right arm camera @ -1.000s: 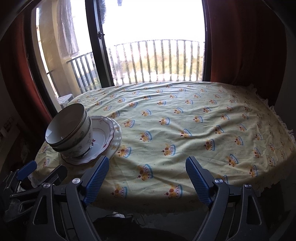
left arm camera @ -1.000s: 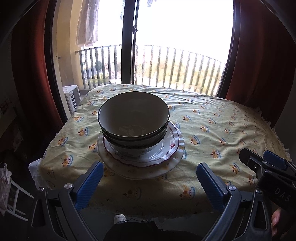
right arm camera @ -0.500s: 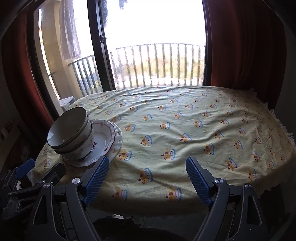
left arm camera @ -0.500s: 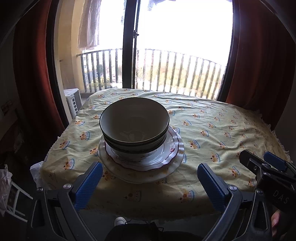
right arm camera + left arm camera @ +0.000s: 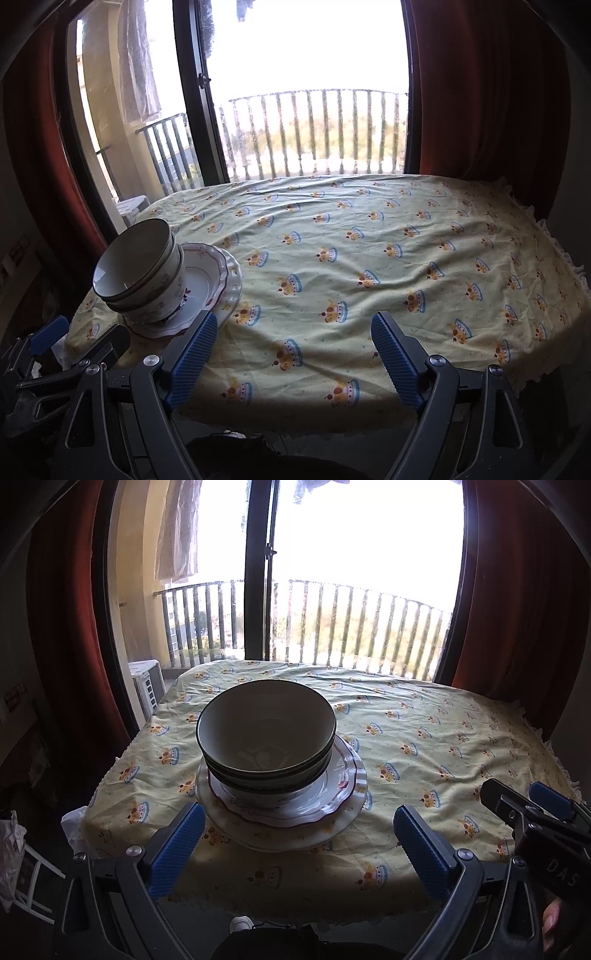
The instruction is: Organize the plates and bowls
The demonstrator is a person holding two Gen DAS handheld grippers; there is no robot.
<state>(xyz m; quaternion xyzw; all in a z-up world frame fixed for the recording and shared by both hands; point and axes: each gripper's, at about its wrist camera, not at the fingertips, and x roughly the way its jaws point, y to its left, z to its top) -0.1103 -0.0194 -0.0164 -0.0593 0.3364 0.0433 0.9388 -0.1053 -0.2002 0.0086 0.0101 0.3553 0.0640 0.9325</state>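
Nested white bowls with dark rims (image 5: 266, 734) sit on a red-edged scalloped plate (image 5: 343, 782), which lies on a larger white plate (image 5: 354, 812) near the table's front left corner. The stack also shows in the right wrist view, bowls (image 5: 140, 269) on plates (image 5: 218, 280). My left gripper (image 5: 297, 830) is open and empty, just in front of the stack, short of it. My right gripper (image 5: 293, 350) is open and empty over the table's front edge, right of the stack.
The table wears a yellow cloth with crown prints (image 5: 369, 258). Red curtains (image 5: 517, 609) flank a balcony door with railing (image 5: 332, 627) behind. The right gripper's body shows at the left wrist view's right edge (image 5: 535, 823).
Both grippers have drawn back and risen slightly from the table; the stack looks a little farther away. Nothing on the table has moved.
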